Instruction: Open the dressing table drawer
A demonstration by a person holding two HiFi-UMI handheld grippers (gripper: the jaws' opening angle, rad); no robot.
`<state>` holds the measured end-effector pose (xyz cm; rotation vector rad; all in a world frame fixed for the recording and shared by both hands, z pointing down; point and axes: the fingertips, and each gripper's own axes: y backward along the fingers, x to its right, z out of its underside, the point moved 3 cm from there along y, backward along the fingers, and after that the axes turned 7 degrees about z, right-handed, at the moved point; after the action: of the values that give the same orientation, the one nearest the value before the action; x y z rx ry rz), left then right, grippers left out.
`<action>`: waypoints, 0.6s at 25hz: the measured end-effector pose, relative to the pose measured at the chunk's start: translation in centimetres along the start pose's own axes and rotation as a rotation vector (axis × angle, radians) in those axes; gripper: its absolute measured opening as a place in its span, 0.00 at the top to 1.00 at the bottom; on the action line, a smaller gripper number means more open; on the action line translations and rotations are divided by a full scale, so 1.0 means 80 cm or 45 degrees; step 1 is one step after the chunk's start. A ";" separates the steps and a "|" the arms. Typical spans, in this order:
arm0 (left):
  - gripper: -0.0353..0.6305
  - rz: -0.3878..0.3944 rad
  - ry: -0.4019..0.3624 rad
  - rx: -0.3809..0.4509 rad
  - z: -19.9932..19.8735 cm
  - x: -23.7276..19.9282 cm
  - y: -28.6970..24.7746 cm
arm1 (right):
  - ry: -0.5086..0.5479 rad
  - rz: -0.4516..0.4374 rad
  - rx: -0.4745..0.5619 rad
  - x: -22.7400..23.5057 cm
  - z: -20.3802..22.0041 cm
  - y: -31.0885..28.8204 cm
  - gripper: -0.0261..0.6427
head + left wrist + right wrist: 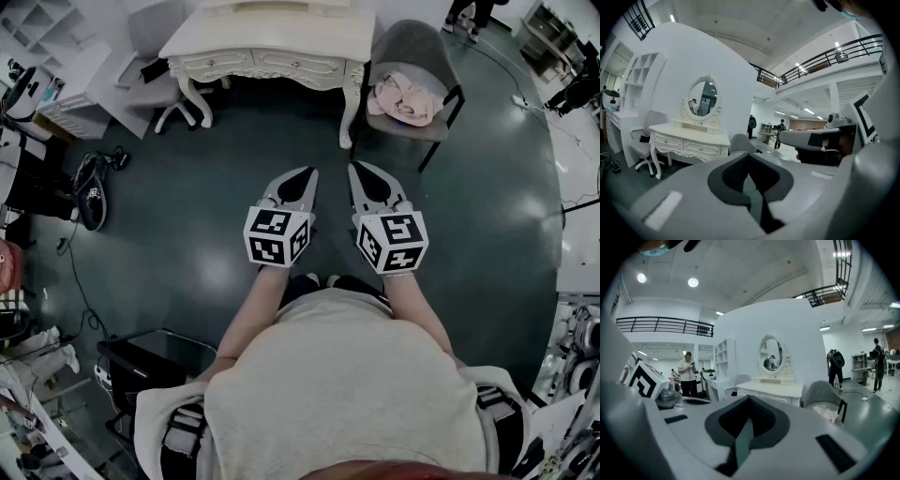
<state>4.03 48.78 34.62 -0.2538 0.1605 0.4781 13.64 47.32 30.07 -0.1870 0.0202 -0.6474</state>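
Seen from above, holding two grippers side by side over dark floor. At 11 o'clock of torso: left gripper [302, 178], pressed fully closed, gripping nothing. At 1 o'clock: right gripper [361, 173], likewise closed tip to tip, empty. Straight ahead at 12 o'clock, well apart from both: white dressing table [272, 42] with drawers [220, 64] flush shut, untouched. At 3 o'clock of table: grey chair [412, 56] bearing pink cloth [401, 98]. At 9 o'clock of table: white swivel chair [164, 89]. Above tabletop, in left gripper view: oval mirror [703, 97].
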 end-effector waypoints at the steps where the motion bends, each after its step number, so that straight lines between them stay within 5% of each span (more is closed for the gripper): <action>1: 0.93 0.003 -0.004 0.001 0.000 0.000 -0.002 | -0.001 -0.001 -0.001 0.001 0.001 -0.001 0.96; 15: 0.93 -0.037 -0.004 0.021 -0.003 -0.001 -0.021 | -0.001 -0.025 0.011 0.032 0.000 -0.004 0.96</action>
<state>4.74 47.24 34.74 -0.2386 0.1574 0.4481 15.46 45.56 30.26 -0.1790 0.0147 -0.6668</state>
